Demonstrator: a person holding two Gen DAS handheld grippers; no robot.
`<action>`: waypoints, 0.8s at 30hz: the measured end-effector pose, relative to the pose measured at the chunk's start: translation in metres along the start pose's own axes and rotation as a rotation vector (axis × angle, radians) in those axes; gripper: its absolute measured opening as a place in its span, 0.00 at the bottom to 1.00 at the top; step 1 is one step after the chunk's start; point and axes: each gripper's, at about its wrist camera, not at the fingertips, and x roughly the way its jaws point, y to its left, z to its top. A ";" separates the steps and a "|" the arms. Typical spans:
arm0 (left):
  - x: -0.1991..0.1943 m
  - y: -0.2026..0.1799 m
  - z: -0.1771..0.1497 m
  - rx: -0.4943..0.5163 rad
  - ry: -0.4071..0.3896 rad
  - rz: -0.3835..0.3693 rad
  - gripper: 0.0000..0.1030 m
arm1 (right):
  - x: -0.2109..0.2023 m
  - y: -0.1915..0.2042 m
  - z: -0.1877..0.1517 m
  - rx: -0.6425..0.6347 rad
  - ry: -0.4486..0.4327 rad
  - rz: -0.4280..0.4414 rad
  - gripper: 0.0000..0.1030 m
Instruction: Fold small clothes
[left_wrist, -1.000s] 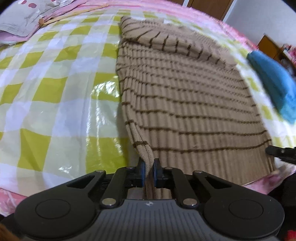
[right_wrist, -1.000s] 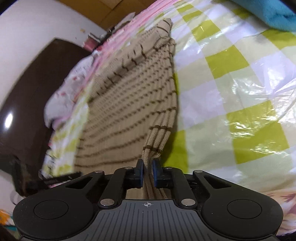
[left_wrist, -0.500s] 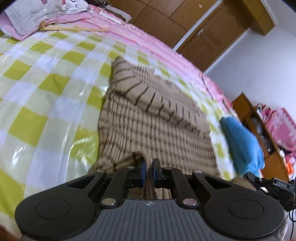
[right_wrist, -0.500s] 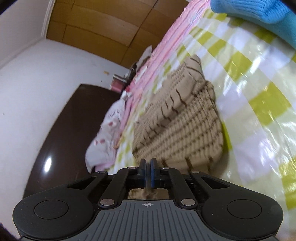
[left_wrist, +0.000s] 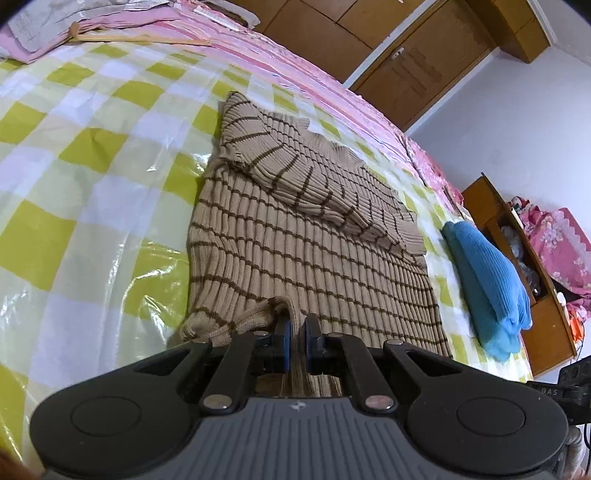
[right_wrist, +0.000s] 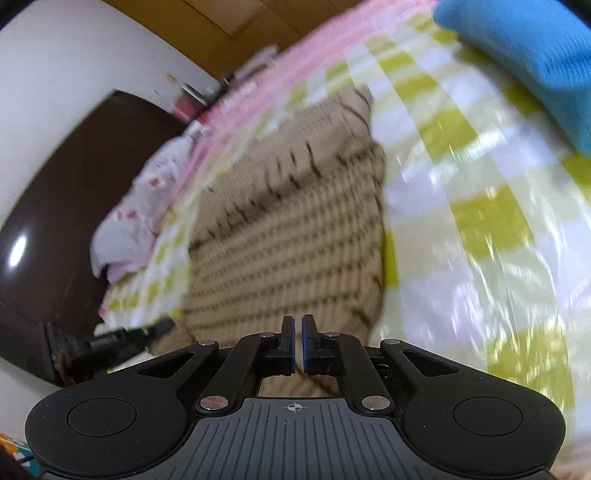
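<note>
While left tool (left_wrist: 296, 328) pinches striped sweater (left_wrist: 306, 236) hem, right tool (right_wrist: 297, 329) parting, empty, above sweater

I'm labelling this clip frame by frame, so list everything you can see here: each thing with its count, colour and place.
striped sweater: one, tan with brown stripes, flat on the sheet, sleeve folded across its top, near hem lifted
blue garment: one, folded, to the right of the sweater
checked plastic sheet: one, yellow-green and white, over the bed
pink bedding: beyond the sheet
wardrobe doors: brown wood, back wall
wooden shelf unit: one, far right
left tongs: black with blue pads, shut on the sweater's hem
right tongs: black with blue pads, jaws opening, nothing between them
</note>
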 end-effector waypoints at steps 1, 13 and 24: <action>0.000 -0.001 -0.001 0.003 0.001 -0.001 0.14 | 0.003 0.000 -0.003 0.021 0.026 -0.012 0.16; -0.002 -0.006 -0.006 0.047 0.016 -0.021 0.14 | 0.045 0.047 -0.015 0.012 0.250 -0.154 0.32; 0.008 -0.021 -0.019 0.168 0.083 0.006 0.14 | 0.080 0.060 -0.017 0.110 0.311 -0.285 0.44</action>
